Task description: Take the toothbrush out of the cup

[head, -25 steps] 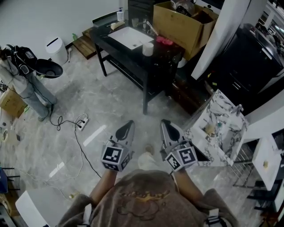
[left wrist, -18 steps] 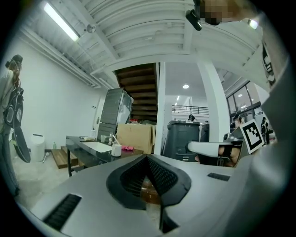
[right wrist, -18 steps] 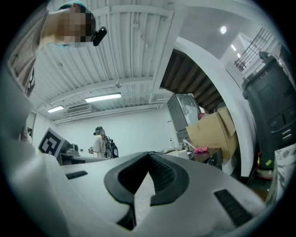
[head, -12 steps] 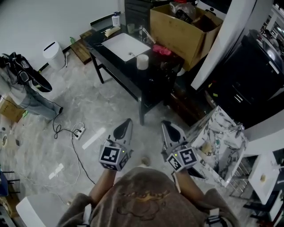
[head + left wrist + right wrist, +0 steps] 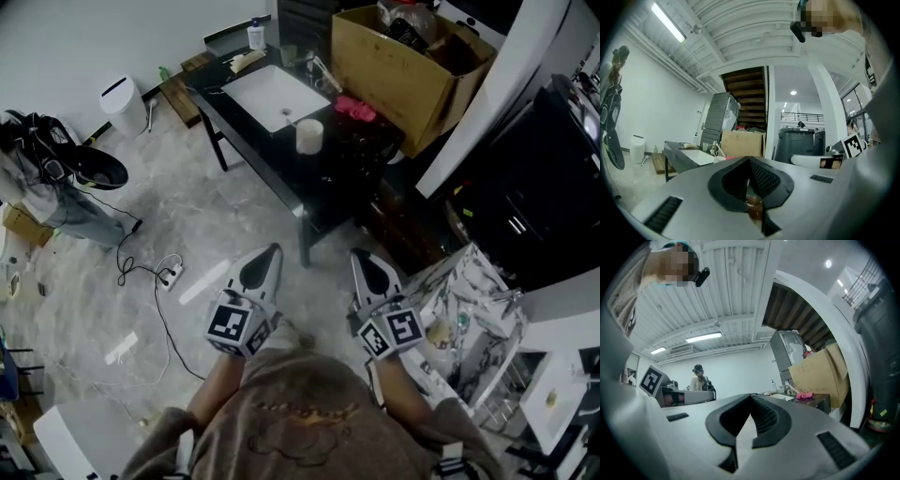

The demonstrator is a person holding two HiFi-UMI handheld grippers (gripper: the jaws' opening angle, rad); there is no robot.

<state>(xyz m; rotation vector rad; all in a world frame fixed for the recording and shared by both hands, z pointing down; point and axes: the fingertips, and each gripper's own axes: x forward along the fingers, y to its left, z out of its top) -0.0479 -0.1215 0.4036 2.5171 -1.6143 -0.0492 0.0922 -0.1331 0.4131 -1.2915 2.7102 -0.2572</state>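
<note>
Toothbrush: too small to pick out on the cluttered black table (image 5: 281, 164).

1. In the head view, the cup (image 5: 302, 60) and the toothbrush (image 5: 321, 71) at the far end of the counter (image 5: 323, 192) are too small to show any detail.
2. The white cylinder (image 5: 309, 136) nearer on the counter may be a mug or a roll; which one cannot be told.
3. The cardboard box (image 5: 403, 70) is cut by the top edge, and its dark contents cannot be made out.
4. The person's torso (image 5: 291, 422) covers the near ends of both forearms.
5. A white slab (image 5: 66, 436) at the lower left corner is cut off by the edge.
6. In the left gripper view, the grey body of the left gripper (image 5: 750, 158) covers the counter's near end and the floor ahead.
7. In the right gripper view, a distant person (image 5: 699, 378) is hidden below the chest by the left gripper.
</note>
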